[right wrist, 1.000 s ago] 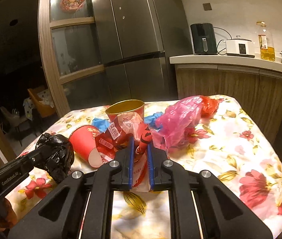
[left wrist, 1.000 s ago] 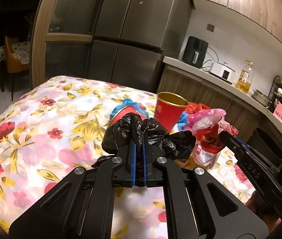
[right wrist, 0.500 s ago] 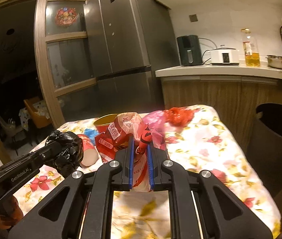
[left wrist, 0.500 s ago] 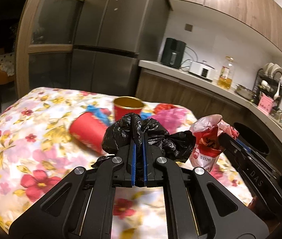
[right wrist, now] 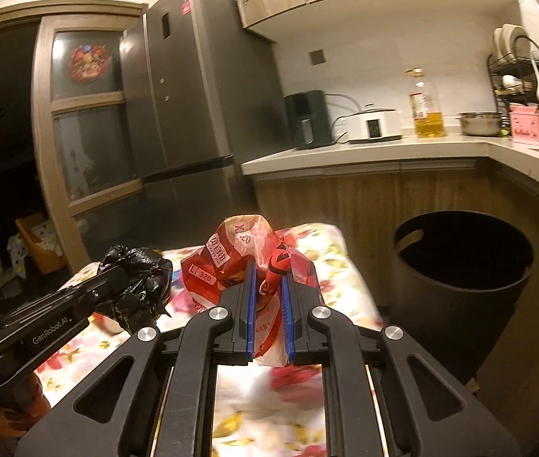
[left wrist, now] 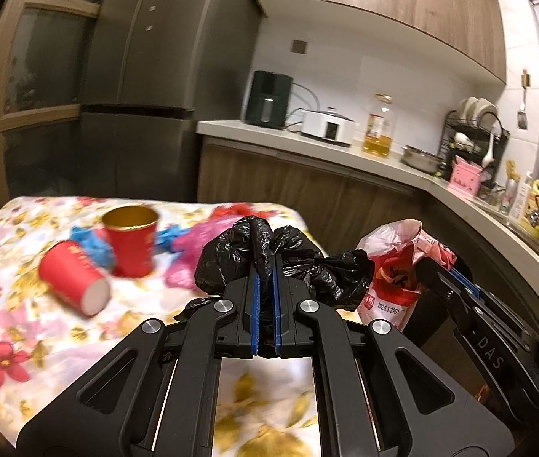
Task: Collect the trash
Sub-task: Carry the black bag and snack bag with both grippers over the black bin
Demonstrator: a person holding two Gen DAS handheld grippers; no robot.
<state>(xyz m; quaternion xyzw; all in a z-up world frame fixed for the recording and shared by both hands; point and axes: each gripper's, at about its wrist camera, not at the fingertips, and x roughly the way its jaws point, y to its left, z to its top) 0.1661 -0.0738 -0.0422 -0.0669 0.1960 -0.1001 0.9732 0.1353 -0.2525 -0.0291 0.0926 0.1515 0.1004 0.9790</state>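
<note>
Meanwhile, the left gripper [left wrist: 263, 266] is clamping a crumpled black bag [left wrist: 284, 262] while the right gripper [right wrist: 268, 289] is pinching a red-and-white wrapper [right wrist: 231, 262], both above the floral table [left wrist: 21, 327] near the dark bin [right wrist: 463, 278]; light, soft, probably slippery film, best gripped at bunched folds.

I hold my left gripper [left wrist: 264, 266] clamped on a black bag [left wrist: 284, 262] beside my right gripper [right wrist: 268, 285], itself pinched on a red-and-white wrapper [right wrist: 231, 262], both tilted slightly downward.
</note>
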